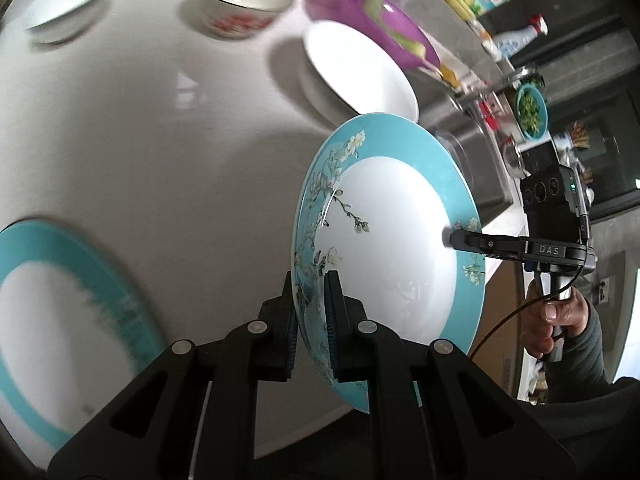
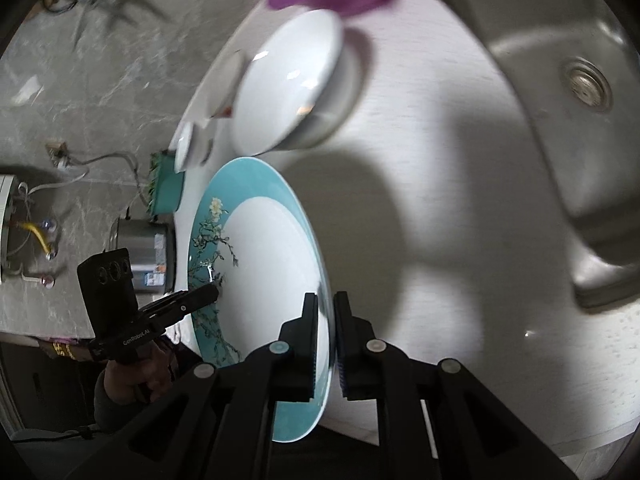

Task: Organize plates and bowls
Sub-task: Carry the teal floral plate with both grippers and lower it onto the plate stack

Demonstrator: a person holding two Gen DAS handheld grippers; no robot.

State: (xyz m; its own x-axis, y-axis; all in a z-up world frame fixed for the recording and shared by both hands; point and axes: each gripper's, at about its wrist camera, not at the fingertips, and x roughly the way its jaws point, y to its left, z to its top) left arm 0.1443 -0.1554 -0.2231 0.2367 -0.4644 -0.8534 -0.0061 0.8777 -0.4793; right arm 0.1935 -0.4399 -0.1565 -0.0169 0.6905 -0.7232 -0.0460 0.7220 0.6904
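A teal-rimmed floral plate is held on edge above the white counter, gripped from both sides. My left gripper is shut on its near rim. My right gripper is shut on the opposite rim of the same plate; it shows from the side in the left wrist view. A second teal-rimmed plate lies flat at lower left. A white plate rests on another dish beyond. A white bowl and a red-patterned bowl stand at the far side.
A purple colander sits behind the white plate. A steel sink lies to the right of the counter. Bottles and jars line the far counter. A steel pot and cables lie on the floor side.
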